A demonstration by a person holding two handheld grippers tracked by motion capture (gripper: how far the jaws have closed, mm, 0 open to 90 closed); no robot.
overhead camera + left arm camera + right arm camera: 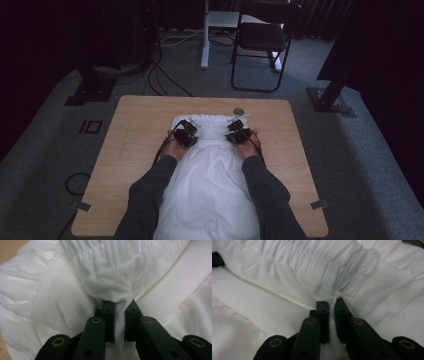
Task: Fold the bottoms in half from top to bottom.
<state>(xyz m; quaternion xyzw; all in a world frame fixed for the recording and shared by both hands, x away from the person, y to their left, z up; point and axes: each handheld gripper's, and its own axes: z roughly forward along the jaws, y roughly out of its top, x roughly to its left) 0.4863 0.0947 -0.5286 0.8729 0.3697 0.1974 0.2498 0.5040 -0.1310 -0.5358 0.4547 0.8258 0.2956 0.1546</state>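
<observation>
pinching one white garment [210, 170], two grippers (left gripper [186, 134], right gripper [238, 132])

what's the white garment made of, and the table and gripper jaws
Garment: looks like thin, matte woven cotton; it creases softly, and its waistband is gathered, likely elastic.
Table: pale wood-grain top, probably laminate, smooth.
Left gripper and right gripper: matte black, seemingly plastic, with brass-coloured rivets; both pinch the cloth.
</observation>
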